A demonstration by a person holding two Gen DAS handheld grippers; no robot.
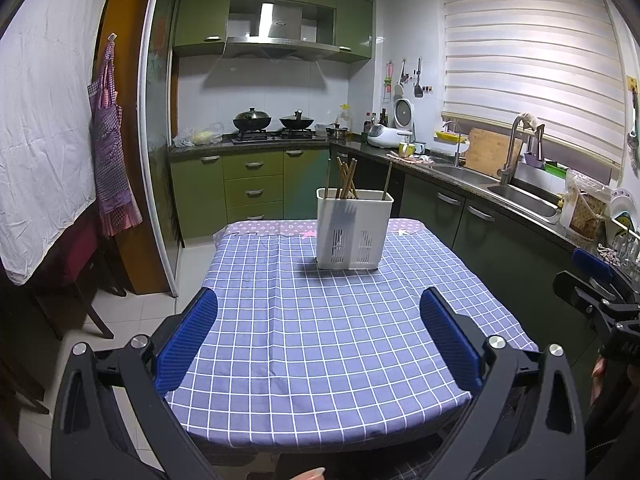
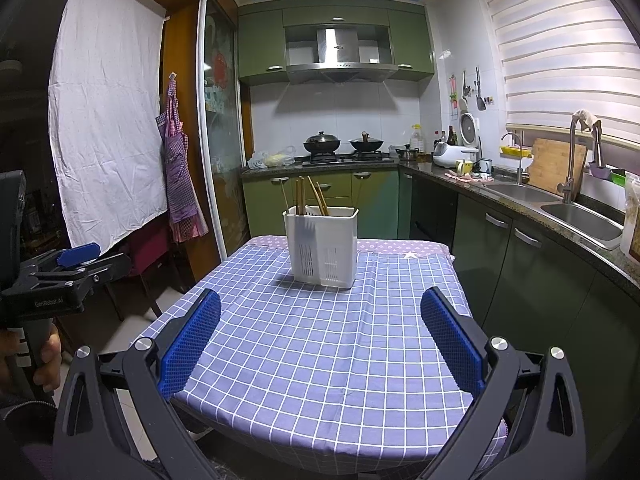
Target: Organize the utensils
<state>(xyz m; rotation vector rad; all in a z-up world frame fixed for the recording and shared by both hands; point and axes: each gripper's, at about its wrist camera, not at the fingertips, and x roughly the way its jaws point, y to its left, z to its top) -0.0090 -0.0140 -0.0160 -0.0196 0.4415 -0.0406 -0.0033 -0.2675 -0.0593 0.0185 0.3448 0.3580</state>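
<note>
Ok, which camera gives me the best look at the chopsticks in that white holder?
The right wrist view: the chopsticks stand out separately against the cabinets above the white holder. The left wrist view shows the same chopsticks, but bunched closer together.

- Table with blue-and-white checked tablecloth (image 1: pixel 320 340), lying directly below and ahead of the claw.
- Green base cabinets (image 1: pixel 252 188) with metal handles, far ahead beyond the table.
- Two dark woks (image 1: pixel 252 119) on the gas hob, far ahead, side by side.
- Steel range hood (image 1: pixel 280 28) between green wall cabinets, high ahead.
- Purple checked apron (image 1: pixel 110 140) hanging from a hook, ahead to the left.
- White sheet (image 1: pixel 44 128) hung at the far left.
- Double steel sink (image 2: pixel 576 216) with tall tap, ahead to the right.
- Wooden cutting board (image 2: pixel 554 164) leaning behind the sink.
- Striped window blind (image 1: pixel 528 68), upper right.
- White rice cooker (image 1: pixel 386 134) on the counter, in the far right corner.
</note>
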